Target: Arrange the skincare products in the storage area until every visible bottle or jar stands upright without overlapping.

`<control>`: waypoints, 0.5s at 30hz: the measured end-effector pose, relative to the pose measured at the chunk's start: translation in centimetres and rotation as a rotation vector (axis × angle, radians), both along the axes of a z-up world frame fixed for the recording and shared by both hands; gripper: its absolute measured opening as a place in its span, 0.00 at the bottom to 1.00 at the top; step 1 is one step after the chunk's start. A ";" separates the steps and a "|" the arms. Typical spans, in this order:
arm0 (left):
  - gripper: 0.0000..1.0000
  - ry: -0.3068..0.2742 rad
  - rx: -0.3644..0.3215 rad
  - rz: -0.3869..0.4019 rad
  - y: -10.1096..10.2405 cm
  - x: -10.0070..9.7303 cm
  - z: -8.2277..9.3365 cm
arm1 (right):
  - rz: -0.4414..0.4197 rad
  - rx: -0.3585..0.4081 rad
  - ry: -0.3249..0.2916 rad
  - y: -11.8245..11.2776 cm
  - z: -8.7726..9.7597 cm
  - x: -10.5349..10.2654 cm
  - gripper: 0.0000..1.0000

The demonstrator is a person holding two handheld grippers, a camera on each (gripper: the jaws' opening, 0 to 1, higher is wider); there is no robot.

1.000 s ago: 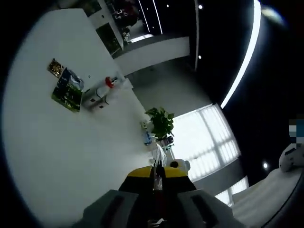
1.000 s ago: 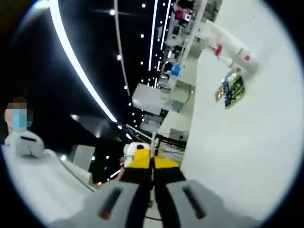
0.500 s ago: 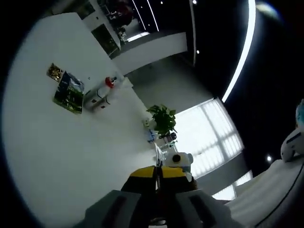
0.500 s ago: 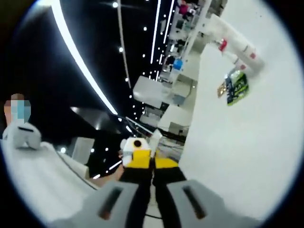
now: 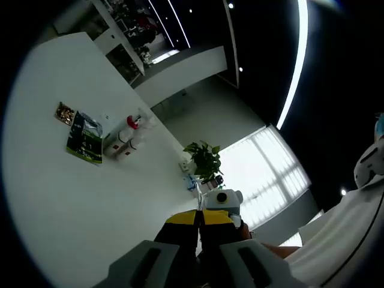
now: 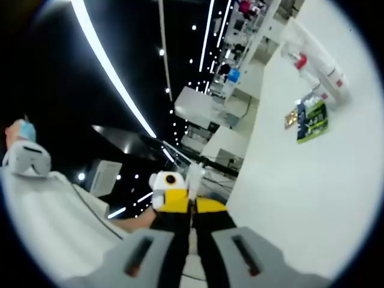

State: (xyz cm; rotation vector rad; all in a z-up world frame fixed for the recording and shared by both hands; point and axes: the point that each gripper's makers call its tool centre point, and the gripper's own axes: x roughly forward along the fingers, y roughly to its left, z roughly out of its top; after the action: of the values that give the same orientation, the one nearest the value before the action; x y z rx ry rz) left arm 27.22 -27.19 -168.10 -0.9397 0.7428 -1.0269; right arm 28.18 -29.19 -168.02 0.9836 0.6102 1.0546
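Both grippers point up and away from any work surface, at a white wall and a dark ceiling. My left gripper [image 5: 199, 217] rises from the bottom of the left gripper view, its yellow-tipped jaws pressed together with nothing seen between them. My right gripper [image 6: 192, 207] stands the same way in the right gripper view, yellow tips closed. The two grippers are held close together, each one's tips right beside the other's body.
A white wall [image 5: 72, 198] carries a green poster [image 5: 84, 139] and white cylinders with a red cap [image 5: 123, 133]. A potted plant [image 5: 204, 161] stands before a bright window [image 5: 270, 174]. A person's white sleeve [image 6: 42, 222] lies at the left; strip lights [image 6: 114, 78] cross the ceiling.
Both views have swung a little with the hands, so the wall and poster sit further out in each picture. Both grippers stay shut and close together.
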 end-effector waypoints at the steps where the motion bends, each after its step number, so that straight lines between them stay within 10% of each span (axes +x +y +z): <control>1: 0.01 0.009 0.003 0.016 0.2 0.3 -0.1 | -0.004 -0.009 -0.005 0.0 -0.1 0.1 0.03; 15: 0.01 0.042 0.041 0.095 0.2 2.1 -1.0 | -0.069 -0.195 -0.070 -0.2 -1.3 1.3 0.17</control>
State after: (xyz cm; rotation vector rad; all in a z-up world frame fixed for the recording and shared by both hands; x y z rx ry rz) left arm 29.29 -26.97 -169.08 -0.9550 0.7447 -0.9078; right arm 29.44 -29.38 -169.35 0.7893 0.6052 0.9453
